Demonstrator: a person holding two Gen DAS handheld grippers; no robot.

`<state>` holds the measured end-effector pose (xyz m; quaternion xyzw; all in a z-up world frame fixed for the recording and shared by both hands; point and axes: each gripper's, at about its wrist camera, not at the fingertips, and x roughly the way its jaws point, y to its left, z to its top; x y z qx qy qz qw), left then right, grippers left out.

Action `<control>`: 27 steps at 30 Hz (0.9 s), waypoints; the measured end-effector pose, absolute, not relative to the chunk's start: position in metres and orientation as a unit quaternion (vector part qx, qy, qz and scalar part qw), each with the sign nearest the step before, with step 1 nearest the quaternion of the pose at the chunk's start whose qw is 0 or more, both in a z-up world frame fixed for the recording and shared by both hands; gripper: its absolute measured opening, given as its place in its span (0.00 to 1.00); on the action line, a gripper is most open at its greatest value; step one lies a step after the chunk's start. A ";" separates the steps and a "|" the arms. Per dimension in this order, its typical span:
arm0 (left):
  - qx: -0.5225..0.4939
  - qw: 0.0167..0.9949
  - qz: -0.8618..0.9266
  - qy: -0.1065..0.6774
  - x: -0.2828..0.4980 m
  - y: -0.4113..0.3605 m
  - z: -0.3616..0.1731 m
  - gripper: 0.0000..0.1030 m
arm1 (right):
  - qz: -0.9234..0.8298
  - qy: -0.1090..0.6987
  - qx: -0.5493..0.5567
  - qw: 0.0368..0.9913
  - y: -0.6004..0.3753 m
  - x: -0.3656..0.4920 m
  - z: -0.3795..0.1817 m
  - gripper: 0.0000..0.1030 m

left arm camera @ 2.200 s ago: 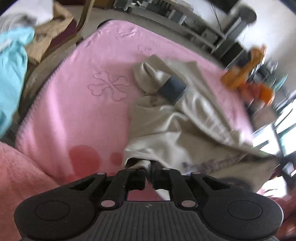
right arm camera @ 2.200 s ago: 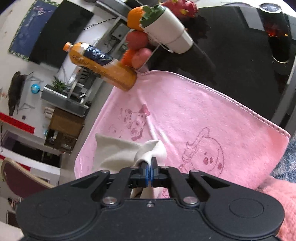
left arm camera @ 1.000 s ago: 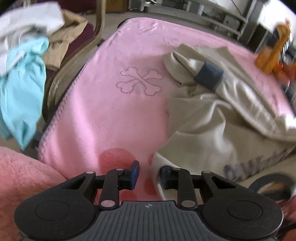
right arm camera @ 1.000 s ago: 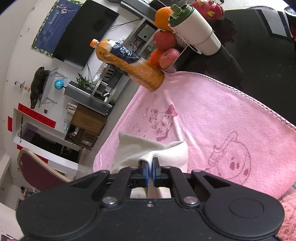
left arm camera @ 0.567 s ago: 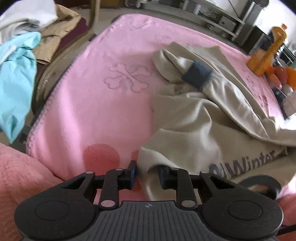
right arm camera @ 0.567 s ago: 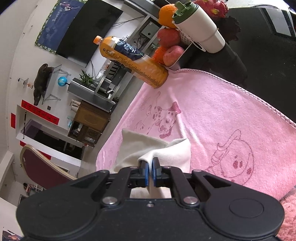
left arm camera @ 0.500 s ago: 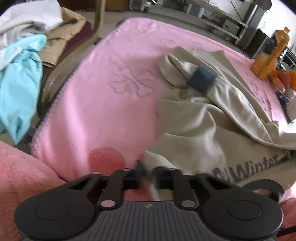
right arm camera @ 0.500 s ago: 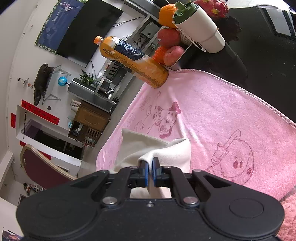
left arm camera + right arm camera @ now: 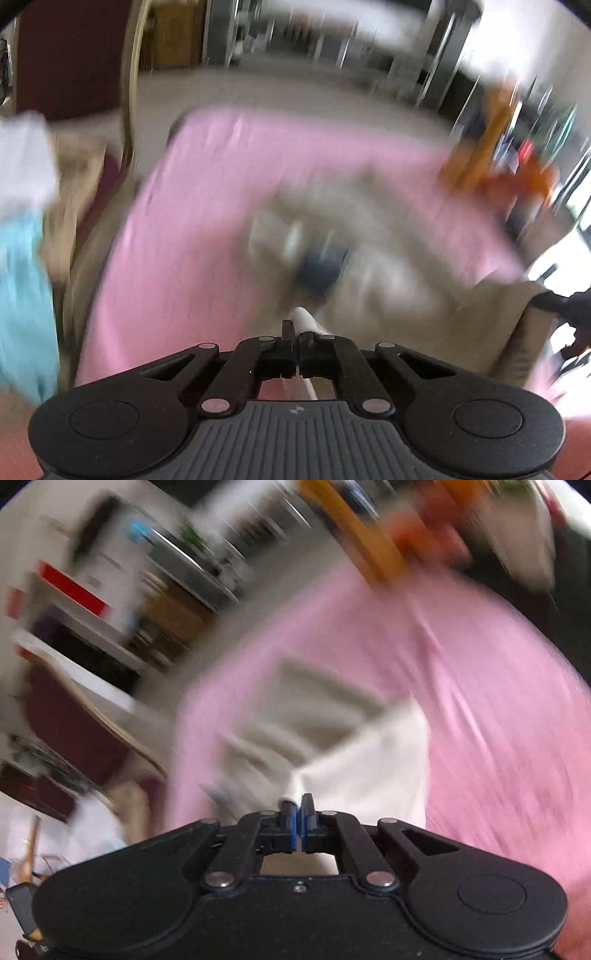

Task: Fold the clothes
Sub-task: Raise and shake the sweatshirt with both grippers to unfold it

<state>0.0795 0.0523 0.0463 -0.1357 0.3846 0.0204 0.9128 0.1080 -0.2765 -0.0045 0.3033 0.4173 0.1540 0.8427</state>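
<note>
Left wrist view: left tool [image 9: 297, 334] pinches the beige sweatshirt [image 9: 373, 258] at 6 o'clock; right tool [image 9: 296, 806] pinches it too, over the pink blanket [image 9: 192, 221].

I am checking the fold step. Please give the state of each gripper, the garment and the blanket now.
Left gripper: shut on the beige garment.
Right gripper: shut on the same garment.
Beige garment: crumpled, pinched at two places, unfolded.
Pink blanket: spread flat under the garment.
</note>
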 end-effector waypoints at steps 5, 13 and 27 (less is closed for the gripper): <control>-0.251 0.953 0.029 0.169 0.037 0.125 0.199 0.01 | 0.132 0.200 0.377 0.895 -0.341 0.088 0.151 0.02; -0.386 0.915 0.009 0.116 -0.034 0.166 0.222 0.00 | 0.156 0.153 0.458 0.862 -0.386 0.024 0.181 0.02; -0.344 0.934 0.060 0.081 -0.050 0.166 0.249 0.00 | 0.194 0.069 0.399 0.893 -0.374 -0.003 0.237 0.02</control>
